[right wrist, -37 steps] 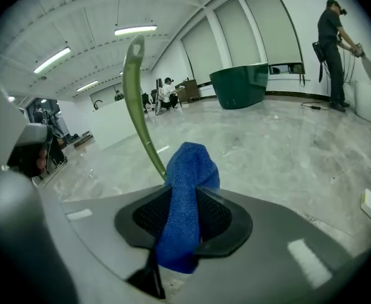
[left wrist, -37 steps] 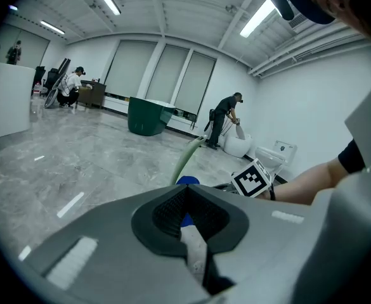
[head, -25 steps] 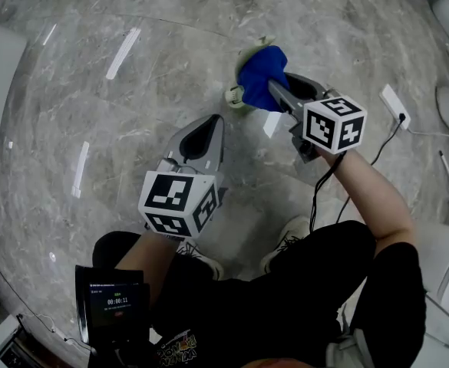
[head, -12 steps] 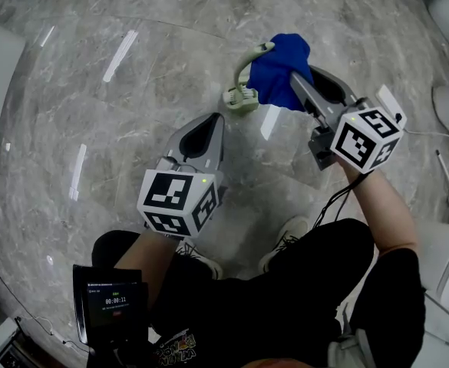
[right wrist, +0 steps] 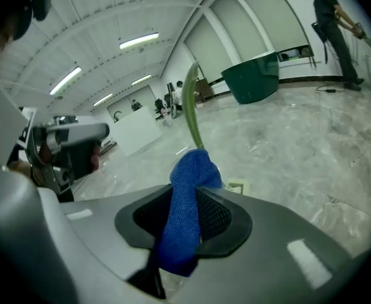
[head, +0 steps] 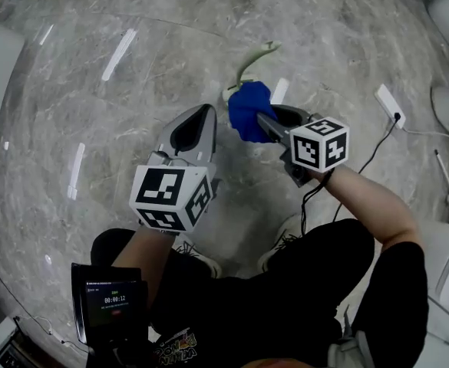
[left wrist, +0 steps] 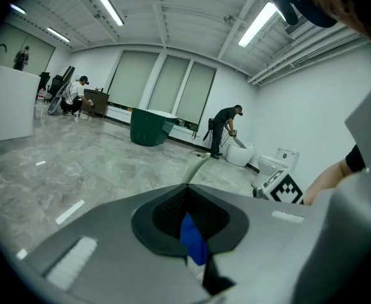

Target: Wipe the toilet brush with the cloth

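Clamping a bunched fold of the blue cloth (head: 247, 110), the right gripper (head: 265, 124) has its jaws closed hard on the fabric, which bulges past the tips as a rounded pad, a sensible shape for rubbing. That pad sits against the lower end of the toilet brush (head: 249, 64) just above the centre of the head view. It covers the brush head, while the pale green handle curves away toward the upper middle of the frame. In the right gripper view the handle rises straight up behind the cloth. The hold looks meant to press the cloth onto the brush where handle meets head. The left gripper (head: 204, 115), just left of the cloth, has its jaws together tip to tip, with nothing I can make out held between them; blue only shows through the slot behind the tips. It is probably placed close by to steady the brush, which seems to stand unsupported on the grey marble floor (head: 132, 83). A white power strip (head: 389, 103) lies well apart toward the right edge.
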`<control>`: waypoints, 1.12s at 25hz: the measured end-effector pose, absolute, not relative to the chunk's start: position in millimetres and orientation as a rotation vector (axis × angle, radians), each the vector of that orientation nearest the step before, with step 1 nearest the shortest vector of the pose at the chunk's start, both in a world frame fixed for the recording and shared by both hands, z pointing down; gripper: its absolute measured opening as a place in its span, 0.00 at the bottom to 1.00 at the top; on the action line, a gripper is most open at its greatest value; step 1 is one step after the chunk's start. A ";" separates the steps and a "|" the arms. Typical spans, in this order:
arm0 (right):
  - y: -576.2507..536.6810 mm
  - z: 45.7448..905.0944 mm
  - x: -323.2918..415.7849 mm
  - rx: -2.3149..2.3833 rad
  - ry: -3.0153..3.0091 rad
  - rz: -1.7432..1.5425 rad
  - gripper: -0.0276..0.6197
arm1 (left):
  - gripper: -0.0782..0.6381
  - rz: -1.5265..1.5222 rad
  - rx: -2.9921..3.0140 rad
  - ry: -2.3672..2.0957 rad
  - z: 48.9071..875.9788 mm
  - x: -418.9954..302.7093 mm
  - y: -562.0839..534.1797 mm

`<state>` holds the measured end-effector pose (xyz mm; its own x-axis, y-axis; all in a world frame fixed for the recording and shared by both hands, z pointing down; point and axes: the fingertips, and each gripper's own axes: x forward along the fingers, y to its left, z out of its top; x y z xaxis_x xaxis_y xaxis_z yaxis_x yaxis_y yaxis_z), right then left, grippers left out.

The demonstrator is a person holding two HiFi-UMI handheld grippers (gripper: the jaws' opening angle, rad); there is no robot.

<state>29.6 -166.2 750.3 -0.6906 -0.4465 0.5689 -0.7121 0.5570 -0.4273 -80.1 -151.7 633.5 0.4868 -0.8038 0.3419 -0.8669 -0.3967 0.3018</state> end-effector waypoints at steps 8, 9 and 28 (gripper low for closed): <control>-183.8 835.1 -40.0 0.973 -2.279 0.919 0.21 | 0.12 0.140 2.254 -1.413 627.5 -90.2 -164.2; -190.0 845.0 -36.4 1.025 -2.244 0.977 0.21 | 0.12 0.139 2.251 -1.406 628.7 -89.0 -163.4; -203.2 667.9 -0.5 1.003 -2.707 1.074 0.21 | 0.12 0.147 2.232 -1.400 632.3 -92.4 -160.7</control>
